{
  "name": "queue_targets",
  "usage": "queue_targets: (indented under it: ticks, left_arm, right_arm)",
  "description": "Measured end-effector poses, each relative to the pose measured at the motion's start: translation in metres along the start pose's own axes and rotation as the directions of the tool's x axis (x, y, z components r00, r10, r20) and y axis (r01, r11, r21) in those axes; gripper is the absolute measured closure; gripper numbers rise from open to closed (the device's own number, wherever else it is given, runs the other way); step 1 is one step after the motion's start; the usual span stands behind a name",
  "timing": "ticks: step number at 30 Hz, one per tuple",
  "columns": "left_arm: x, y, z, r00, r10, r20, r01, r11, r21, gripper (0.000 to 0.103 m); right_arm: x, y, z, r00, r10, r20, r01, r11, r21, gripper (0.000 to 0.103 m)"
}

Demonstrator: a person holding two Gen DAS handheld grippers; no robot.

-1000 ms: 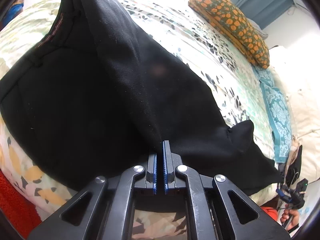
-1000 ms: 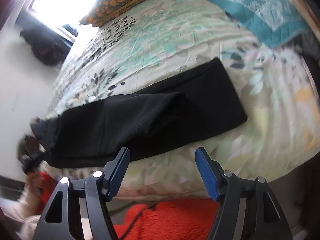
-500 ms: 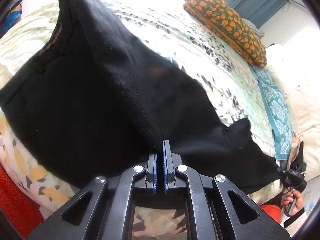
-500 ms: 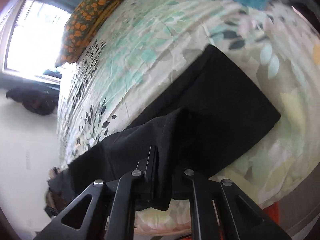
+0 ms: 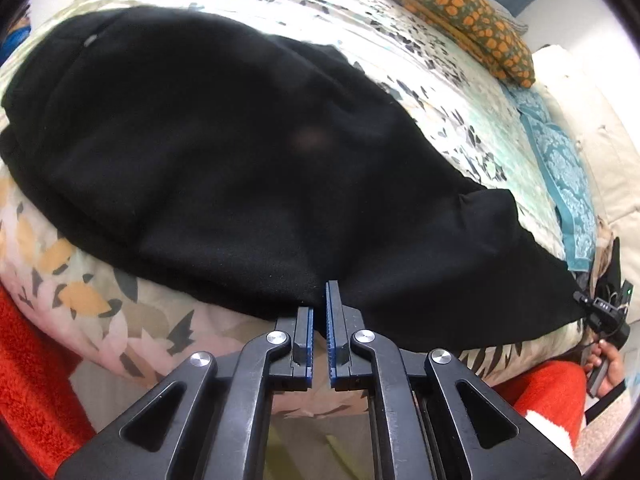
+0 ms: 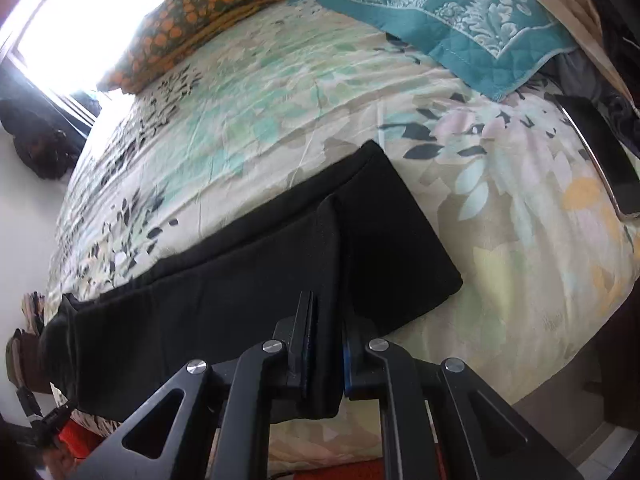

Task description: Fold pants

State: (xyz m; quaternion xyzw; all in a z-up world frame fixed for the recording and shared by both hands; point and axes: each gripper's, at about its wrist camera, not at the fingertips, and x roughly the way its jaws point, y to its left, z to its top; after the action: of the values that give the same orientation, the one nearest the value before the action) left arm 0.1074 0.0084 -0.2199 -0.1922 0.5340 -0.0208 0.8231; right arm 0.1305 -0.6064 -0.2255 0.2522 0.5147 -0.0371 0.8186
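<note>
- The black pants (image 5: pixel 240 152) are being spread lengthwise along the near edge of the floral bedspread (image 5: pixel 460 92), with the leg ends running toward 3 o'clock in the left wrist view and the near hem at 6 o'clock.
- The left gripper (image 5: pixel 319 320) is being kept clenched at the near edge of the cloth; its pads look all but together, and whether a thin bit of fabric is being pinched between them cannot be told.
- The right gripper (image 6: pixel 325 344) is being held clamped on a raised ridge of the leg fabric (image 6: pixel 332 280), which is being pulled toward 6 o'clock.
- A slip is being risked on the left (the bite, if any, is shallow), so that edge could be dropped mid-fold.
- Only the upper layer may be being caught on the right; the lower leg could then be left behind and the fold made crooked.
- The near hem is being hung over the bed edge, so the whole garment could be dragged off toward the red rug (image 5: pixel 28 360).
</note>
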Motion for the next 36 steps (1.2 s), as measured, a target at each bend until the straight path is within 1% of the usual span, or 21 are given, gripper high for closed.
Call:
queue_targets:
  ticks: [4, 6, 7, 8, 9, 10, 12, 13, 15, 19, 23, 24, 26, 28, 29, 30, 32, 33, 34, 35, 36]
  left_arm:
    - [-0.006, -0.010, 0.011, 0.998, -0.031, 0.047, 0.032, 0.999, -0.020, 0.100]
    - [-0.013, -0.018, 0.015, 0.995, -0.044, 0.094, 0.045, 0.999, -0.012, 0.100]
    - [-0.013, -0.023, 0.013, 0.994, -0.039, 0.104, 0.038, 0.999, 0.011, 0.100]
    - [-0.007, -0.023, 0.007, 0.995, -0.028, 0.093, 0.024, 0.999, 0.037, 0.100]
    - [0.001, -0.026, 0.002, 0.997, -0.012, 0.070, 0.008, 0.998, 0.058, 0.100]
    - [0.012, -0.026, -0.004, 0.999, 0.009, 0.036, -0.012, 0.997, 0.071, 0.099]
    - [0.030, -0.020, -0.012, 0.998, 0.044, -0.042, -0.042, 0.997, 0.059, 0.099]
    - [0.032, -0.018, -0.014, 0.999, 0.033, -0.043, -0.031, 0.998, 0.049, 0.099]
    - [0.027, -0.021, -0.012, 0.999, 0.035, -0.037, -0.032, 0.997, 0.076, 0.099]
    - [0.012, -0.021, 0.003, 0.999, -0.031, -0.005, 0.032, 0.999, 0.027, 0.099]
    - [-0.018, -0.023, 0.028, 0.990, -0.091, 0.107, 0.093, 0.996, -0.014, 0.099]
    - [-0.028, -0.021, 0.034, 0.985, -0.100, 0.144, 0.105, 0.994, -0.028, 0.099]
    - [-0.045, -0.021, 0.041, 0.972, -0.103, 0.213, 0.113, 0.993, -0.036, 0.099]
    - [-0.053, -0.023, 0.038, 0.965, -0.074, 0.251, 0.076, 0.997, 0.000, 0.099]
    - [-0.050, -0.024, 0.033, 0.967, -0.053, 0.248, 0.047, 0.998, 0.030, 0.099]
    - [-0.041, -0.025, 0.025, 0.973, -0.032, 0.229, 0.020, 0.998, 0.057, 0.099]
    - [-0.013, -0.026, 0.010, 0.989, 0.011, 0.144, -0.025, 0.995, 0.096, 0.099]
    - [0.007, -0.028, 0.000, 0.997, 0.032, 0.072, -0.040, 0.992, 0.117, 0.099]
    - [0.024, -0.029, -0.009, 0.998, 0.066, 0.004, -0.066, 0.989, 0.133, 0.098]
    - [0.031, -0.031, -0.015, 0.996, 0.090, -0.020, -0.087, 0.986, 0.143, 0.098]
    - [0.028, -0.033, -0.017, 0.996, 0.090, 0.008, -0.090, 0.984, 0.155, 0.098]
  right_arm:
    - [-0.028, 0.027, 0.016, 0.994, -0.007, 0.107, 0.021, 0.992, -0.127, 0.092]
    - [-0.049, 0.044, 0.024, 0.981, 0.019, 0.192, 0.017, 0.982, -0.186, 0.092]
    - [-0.060, 0.048, 0.028, 0.968, 0.047, 0.245, 0.003, 0.979, -0.202, 0.092]
    - [-0.066, 0.048, 0.031, 0.957, 0.050, 0.287, 0.009, 0.980, -0.200, 0.092]
    - [-0.062, 0.042, 0.035, 0.955, 0.026, 0.294, 0.028, 0.984, -0.176, 0.092]
    - [-0.051, 0.033, 0.039, 0.964, -0.005, 0.265, 0.046, 0.988, -0.147, 0.092]
    - [-0.016, 0.010, 0.039, 0.983, -0.104, 0.153, 0.121, 0.987, -0.103, 0.092]
    - [0.000, 0.000, 0.036, 0.986, -0.141, 0.088, 0.149, 0.985, -0.086, 0.092]
    - [0.016, -0.014, 0.026, 0.986, -0.162, 0.035, 0.164, 0.984, -0.071, 0.092]
    - [-0.007, -0.008, 0.031, 0.990, -0.106, 0.093, 0.113, 0.991, -0.075, 0.092]
    - [-0.052, 0.038, 0.050, 0.983, 0.019, 0.181, 0.005, 0.991, -0.131, 0.093]
    - [-0.066, 0.053, 0.055, 0.975, 0.058, 0.213, -0.024, 0.987, -0.161, 0.093]
    - [-0.096, 0.083, 0.063, 0.948, 0.132, 0.289, -0.060, 0.968, -0.245, 0.093]
    - [-0.117, 0.102, 0.066, 0.923, 0.164, 0.348, -0.052, 0.950, -0.309, 0.093]
    - [-0.119, 0.104, 0.067, 0.920, 0.150, 0.361, -0.027, 0.945, -0.325, 0.093]
    - [-0.113, 0.100, 0.067, 0.926, 0.122, 0.357, 0.002, 0.945, -0.326, 0.093]
    - [-0.084, 0.070, 0.068, 0.950, 0.049, 0.309, 0.038, 0.963, -0.267, 0.093]
    - [-0.061, 0.049, 0.066, 0.966, 0.004, 0.258, 0.056, 0.973, -0.225, 0.097]
    - [-0.036, 0.028, 0.064, 0.979, -0.052, 0.199, 0.089, 0.979, -0.184, 0.097]
    - [-0.013, 0.008, 0.059, 0.987, -0.099, 0.130, 0.118, 0.982, -0.150, 0.099]
    - [0.003, -0.009, 0.053, 0.984, -0.159, 0.084, 0.169, 0.978, -0.126, 0.099]
